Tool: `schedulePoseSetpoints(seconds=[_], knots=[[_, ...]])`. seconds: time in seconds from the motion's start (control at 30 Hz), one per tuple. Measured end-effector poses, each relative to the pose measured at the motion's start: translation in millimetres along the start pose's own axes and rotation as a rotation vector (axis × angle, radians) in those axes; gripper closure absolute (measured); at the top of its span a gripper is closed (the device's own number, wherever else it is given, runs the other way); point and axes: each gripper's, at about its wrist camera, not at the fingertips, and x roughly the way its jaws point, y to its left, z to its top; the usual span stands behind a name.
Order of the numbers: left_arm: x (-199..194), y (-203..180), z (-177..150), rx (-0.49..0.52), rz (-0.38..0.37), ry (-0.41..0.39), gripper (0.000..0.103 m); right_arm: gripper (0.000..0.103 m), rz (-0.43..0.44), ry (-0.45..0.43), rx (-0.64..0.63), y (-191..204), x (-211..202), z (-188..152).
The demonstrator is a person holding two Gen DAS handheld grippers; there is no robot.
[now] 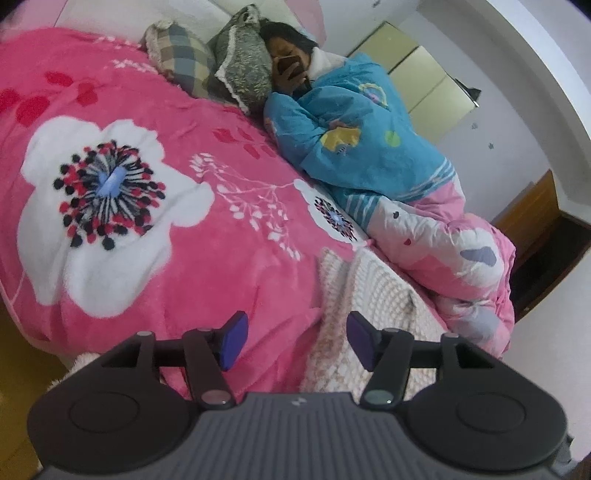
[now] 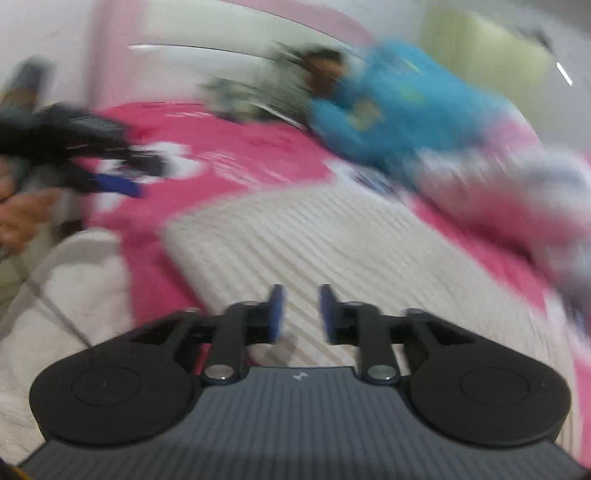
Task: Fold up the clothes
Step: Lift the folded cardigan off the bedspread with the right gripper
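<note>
Knit garment (image 2: 295,236), cream, lying flat at the pink blanket's (image 1: 207,266) near edge, ribs running crosswise. Person under a quilt (image 1: 354,140) along the far side. Left gripper (image 1: 293,341) and right gripper (image 2: 302,314) both parted, empty.

Cream waffle-knit garment (image 2: 303,236) flat on the pink bedspread; near the bed's edge

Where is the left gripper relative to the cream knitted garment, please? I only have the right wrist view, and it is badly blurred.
Observer: The left gripper is above the cream knitted garment at its left edge, where it meets the pink blanket.
Operator: Is it holding anything?
Observer: No, its jaws are open with nothing between them.
Operator: Is anyone close to the garment?
Observer: A person lies beyond it under a blue quilt, holding up a phone.
</note>
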Motion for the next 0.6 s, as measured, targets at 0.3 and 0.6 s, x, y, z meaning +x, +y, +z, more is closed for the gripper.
schedulePoseSetpoints(seconds=[0.3, 0.6], knots=[[2.7, 17.9, 6.1, -0.054, -0.008, 0.014, 0.031, 0.048, 0.004, -0.024, -0.388, 93.7, 70.9, 5.8], [30.7, 20.5, 23.7, -0.075, -0.141, 0.075, 0.017, 0.091, -0.027, -0.047, -0.217, 65.8, 84.2, 31.5]])
